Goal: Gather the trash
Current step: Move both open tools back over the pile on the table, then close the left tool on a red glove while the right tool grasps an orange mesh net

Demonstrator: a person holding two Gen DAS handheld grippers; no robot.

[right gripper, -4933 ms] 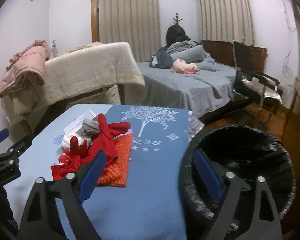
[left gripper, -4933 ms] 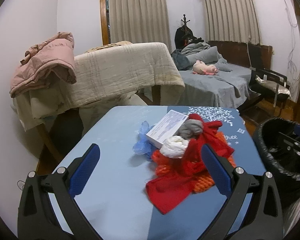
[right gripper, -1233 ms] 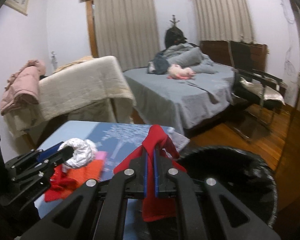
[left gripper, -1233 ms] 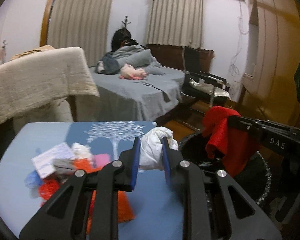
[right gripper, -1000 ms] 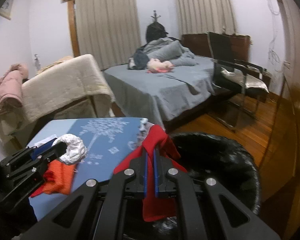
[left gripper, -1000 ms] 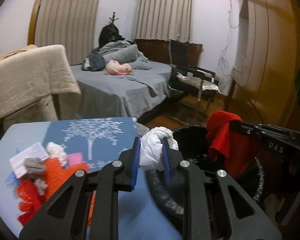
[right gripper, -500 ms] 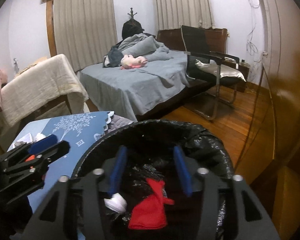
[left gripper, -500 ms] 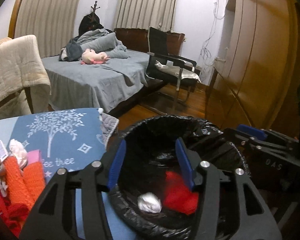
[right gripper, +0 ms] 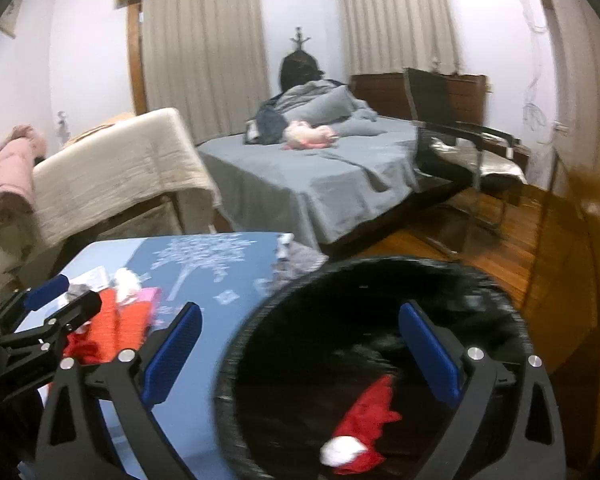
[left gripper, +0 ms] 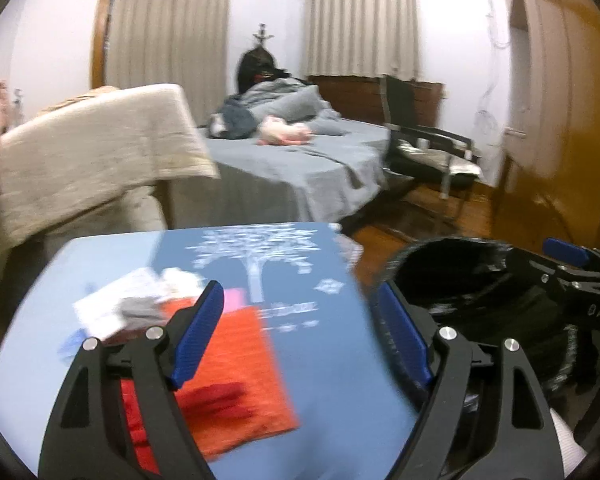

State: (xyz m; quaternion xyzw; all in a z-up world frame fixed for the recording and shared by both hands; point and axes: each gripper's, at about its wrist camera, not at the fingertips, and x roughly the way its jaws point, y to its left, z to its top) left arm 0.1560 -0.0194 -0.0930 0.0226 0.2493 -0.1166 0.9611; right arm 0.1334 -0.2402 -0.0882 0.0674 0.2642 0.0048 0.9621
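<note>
A black-lined trash bin (right gripper: 380,272) stands at the right edge of a blue table (left gripper: 312,344). In it lie a red cloth (right gripper: 370,408) and a white crumpled wad (right gripper: 340,449). My right gripper (right gripper: 300,354) is open and empty above the bin. My left gripper (left gripper: 300,332) is open and empty over the table, next to a heap of trash: an orange knit piece (left gripper: 236,364), red cloth (left gripper: 140,436), a white card (left gripper: 112,300) and a grey wad (left gripper: 138,312). The bin (left gripper: 460,280) also shows at the right of the left wrist view.
A bed (right gripper: 320,168) with grey covers stands behind the table. A black chair (right gripper: 460,144) is to its right. A beige blanket (left gripper: 92,148) hangs over furniture at the left. A wooden wardrobe (left gripper: 560,140) lines the right wall.
Both grippers let go of the white wad and red cloth over the bin, which now lie inside. The left gripper has swung back left toward the table heap; both have opened wide.
</note>
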